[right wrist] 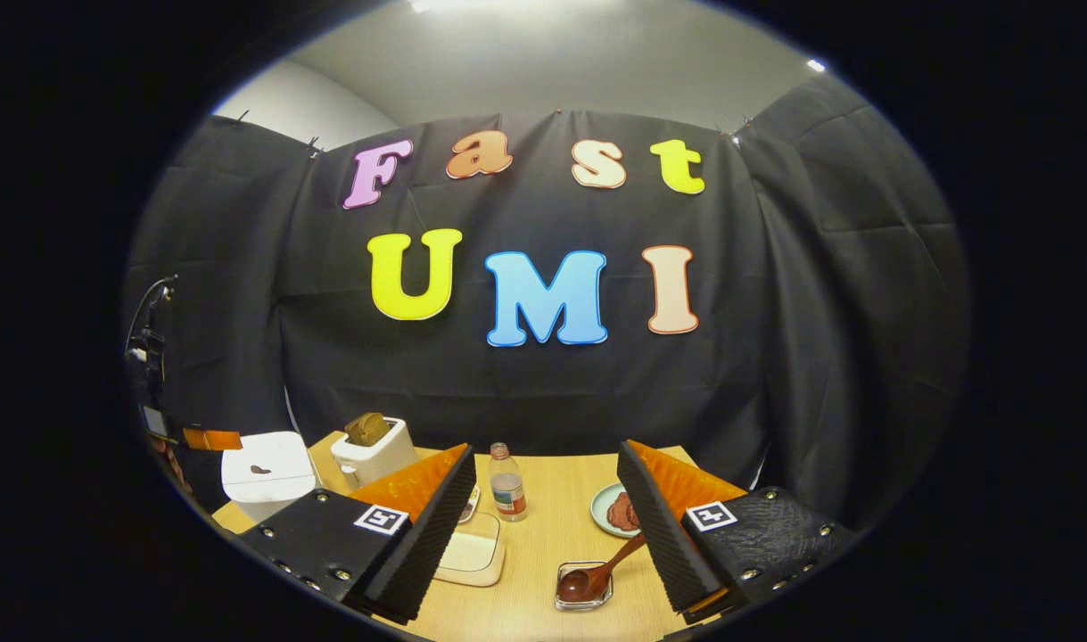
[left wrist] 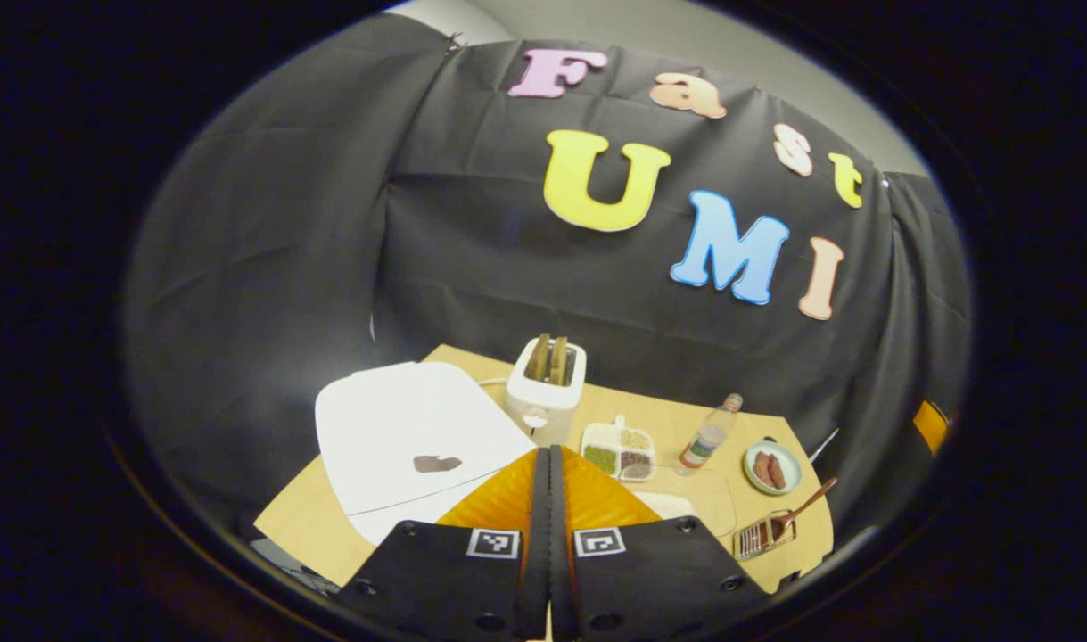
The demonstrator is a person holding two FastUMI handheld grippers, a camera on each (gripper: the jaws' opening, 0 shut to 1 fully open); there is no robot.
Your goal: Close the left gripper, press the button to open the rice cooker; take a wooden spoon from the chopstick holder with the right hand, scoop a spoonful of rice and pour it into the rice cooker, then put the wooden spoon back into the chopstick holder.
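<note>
L gripper [left wrist: 547,499] has its fingers pressed together w/ nothing between them, held above the near edge of the wooden table [left wrist: 311,517], just right of the white rice cooker [left wrist: 409,437]. Cooker lid is down; a small dark button patch shows on its top. In the right gripper view the same rice cooker [right wrist: 267,473] sits at the far left of the table [right wrist: 552,535], w/ the other gripper partly visible beyond it. Behind the cooker is a white toaster [left wrist: 547,388] w/ bread in both slots. Right of the toaster: a divided tray of grains [left wrist: 619,450], then a small bottle [left wrist: 711,434], then a plate w/ sausages [left wrist: 772,467]. R gripper [right wrist: 543,526] is spread wide, holding nothing, hovering over the middle of the table. Between its fingers and close to the near edge is the clear chopstick holder [right wrist: 584,588] w/ the wooden spoon [right wrist: 597,575] resting in it, bowl down in the holder, handle angled up to the right toward the plate [right wrist: 607,510]. From the left gripper view the spoon [left wrist: 802,510] and holder [left wrist: 761,537] are at the table's right end, near the sausages. A pale shallow container [right wrist: 473,553] lies by the R gripper's left finger, bottle [right wrist: 507,483] just behind it; can't tell what's in it.
</note>
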